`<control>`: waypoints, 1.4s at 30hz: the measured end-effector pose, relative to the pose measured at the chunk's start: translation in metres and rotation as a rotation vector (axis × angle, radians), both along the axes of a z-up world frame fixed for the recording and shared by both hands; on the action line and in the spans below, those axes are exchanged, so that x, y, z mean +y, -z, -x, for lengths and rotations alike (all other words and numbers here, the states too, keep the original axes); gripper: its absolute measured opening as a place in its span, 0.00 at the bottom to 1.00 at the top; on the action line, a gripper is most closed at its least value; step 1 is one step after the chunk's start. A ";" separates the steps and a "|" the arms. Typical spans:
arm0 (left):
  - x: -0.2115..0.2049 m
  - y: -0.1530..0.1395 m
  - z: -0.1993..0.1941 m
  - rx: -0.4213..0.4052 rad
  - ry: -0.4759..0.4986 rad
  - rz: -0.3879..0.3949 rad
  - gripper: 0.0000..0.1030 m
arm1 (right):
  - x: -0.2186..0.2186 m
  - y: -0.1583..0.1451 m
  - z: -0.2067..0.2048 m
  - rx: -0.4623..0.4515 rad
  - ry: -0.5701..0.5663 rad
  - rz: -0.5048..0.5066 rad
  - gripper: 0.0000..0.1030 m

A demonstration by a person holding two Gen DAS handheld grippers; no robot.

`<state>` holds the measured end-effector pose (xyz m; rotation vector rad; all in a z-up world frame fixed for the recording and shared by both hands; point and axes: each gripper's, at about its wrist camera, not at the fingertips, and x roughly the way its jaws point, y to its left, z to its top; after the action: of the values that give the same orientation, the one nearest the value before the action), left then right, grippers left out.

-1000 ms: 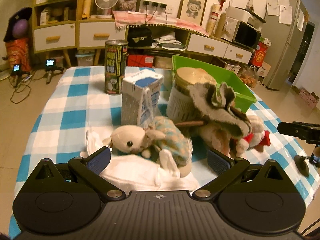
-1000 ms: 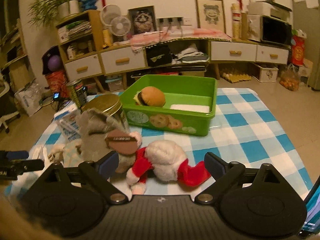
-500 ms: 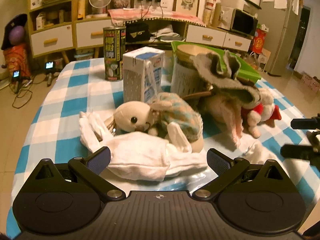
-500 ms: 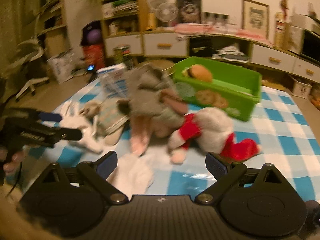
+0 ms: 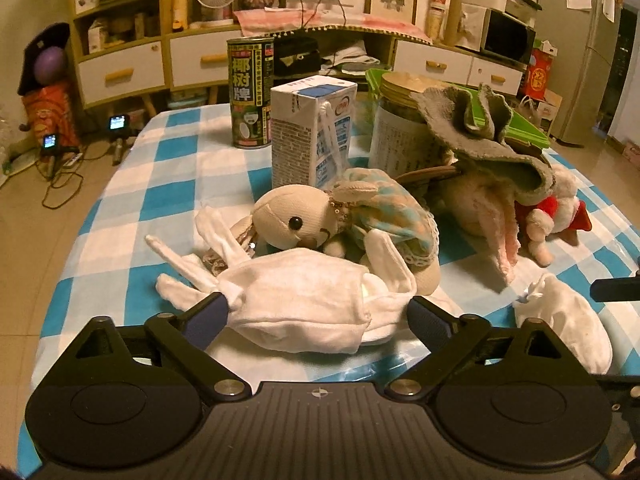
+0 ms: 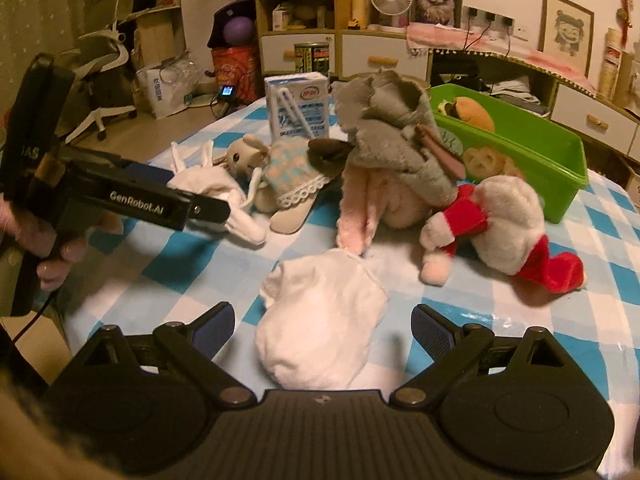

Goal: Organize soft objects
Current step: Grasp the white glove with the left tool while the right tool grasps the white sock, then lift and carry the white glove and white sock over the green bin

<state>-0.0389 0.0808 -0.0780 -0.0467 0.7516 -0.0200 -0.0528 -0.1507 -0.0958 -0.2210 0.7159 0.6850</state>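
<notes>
Soft toys and two white cloths on the checked table [image 5: 120,208]

Green bin [image 6: 560,160] at 2 o'clock; left gripper [image 5: 316,314] closing around the white glove [image 5: 296,300], not yet pinching; right gripper [image 6: 322,326] spread, straddling the white sock [image 6: 320,320] untouched

tablecloth [image 5: 168,196] blue-and-white check | bin [image 6: 560,168] green | glove [image 5: 296,300] white | sock [image 6: 324,332] white | bunny [image 5: 292,220] cream, dress [image 5: 392,216] teal-and-tan check, white lace hem | Santa toy [image 6: 504,224] red and white | rag [image 6: 396,136] grey | can [image 5: 250,92] dark green, pale lettering | carton [image 5: 312,132] white and blue
</notes>
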 end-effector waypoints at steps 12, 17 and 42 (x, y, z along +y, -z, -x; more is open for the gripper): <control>0.003 -0.003 -0.001 -0.004 0.002 0.026 0.63 | 0.000 0.000 0.004 -0.006 0.006 0.000 0.42; 0.002 -0.006 0.000 -0.010 -0.003 0.015 0.49 | 0.001 0.001 0.004 -0.003 -0.005 0.007 0.19; 0.004 -0.031 0.006 -0.067 -0.033 0.049 0.13 | -0.021 -0.027 -0.021 0.010 0.113 -0.093 0.01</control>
<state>-0.0445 0.0852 -0.0471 -0.1050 0.6836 -0.0090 -0.0319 -0.1716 -0.0688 -0.0918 0.6988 0.6106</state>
